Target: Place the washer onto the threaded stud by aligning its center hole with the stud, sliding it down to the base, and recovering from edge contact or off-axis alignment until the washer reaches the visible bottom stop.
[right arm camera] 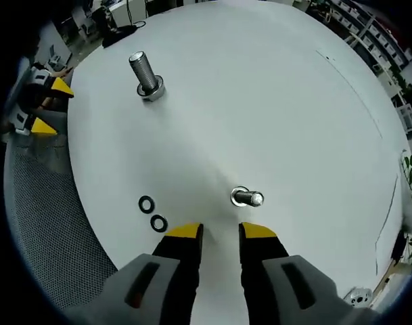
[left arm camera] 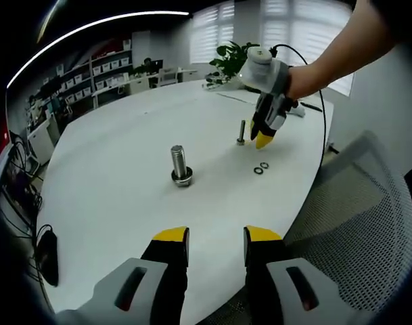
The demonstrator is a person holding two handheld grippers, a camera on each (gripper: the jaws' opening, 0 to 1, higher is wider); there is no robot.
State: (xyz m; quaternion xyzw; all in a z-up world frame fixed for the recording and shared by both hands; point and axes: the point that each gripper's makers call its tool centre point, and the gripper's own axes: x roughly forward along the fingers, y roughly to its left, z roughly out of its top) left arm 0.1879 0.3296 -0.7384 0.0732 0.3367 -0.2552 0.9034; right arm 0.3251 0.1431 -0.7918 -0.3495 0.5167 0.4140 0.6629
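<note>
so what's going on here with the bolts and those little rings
A person holds a gripper in each hand over a white table. The right gripper hangs open and empty beside the small stud, which stands upright. Two dark washers lie loose on the table nearby, not yet picked up. The left gripper is open too, held back from a larger bolt standing on its head.

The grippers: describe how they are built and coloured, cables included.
Each gripper has two black jaws with yellow tips and grey housings with dark slots: the left gripper and right gripper match. In the left gripper view, the right gripper carries a rounded white-grey top, and a thin black cable loops from it.
</note>
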